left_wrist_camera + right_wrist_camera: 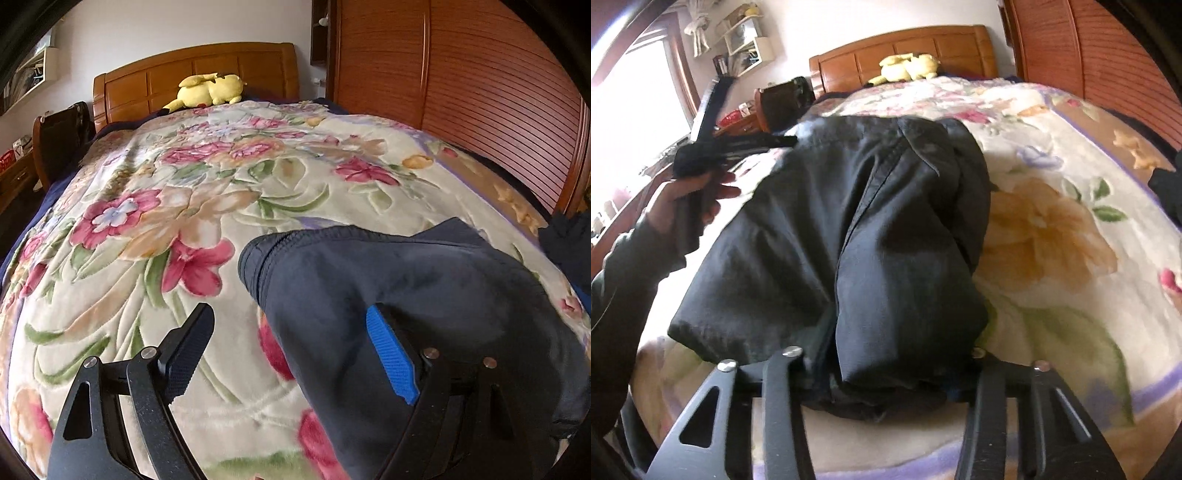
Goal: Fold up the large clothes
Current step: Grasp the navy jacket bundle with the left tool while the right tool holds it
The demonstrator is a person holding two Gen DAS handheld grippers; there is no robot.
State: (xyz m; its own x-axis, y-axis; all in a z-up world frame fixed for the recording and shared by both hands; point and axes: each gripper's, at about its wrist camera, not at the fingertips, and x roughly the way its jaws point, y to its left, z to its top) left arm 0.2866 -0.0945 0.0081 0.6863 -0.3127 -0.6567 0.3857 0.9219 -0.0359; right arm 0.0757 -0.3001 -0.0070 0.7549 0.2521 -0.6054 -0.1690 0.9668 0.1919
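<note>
A dark navy garment [871, 229] lies folded lengthwise on the floral blanket [1052, 236]. Its near edge bunches up between the fingers of my right gripper [886, 373], which is shut on the cloth; the pads are buried under it. In the left wrist view the same garment [406, 288] lies to the right, with its folded end toward the headboard. My left gripper [291, 350] is open above the blanket [155, 229], its blue pad [391, 354] against the garment's side and its black finger [192, 343] over bare blanket. A hand [687, 206] holds the left gripper [783, 140] at the garment's far left corner.
A yellow plush toy [210, 90] rests by the wooden headboard [195, 74]. A slatted wooden wardrobe [480, 85] stands along the right of the bed. More dark cloth [569, 243] lies at the bed's right edge. A chair [59, 136] and a desk stand to the left.
</note>
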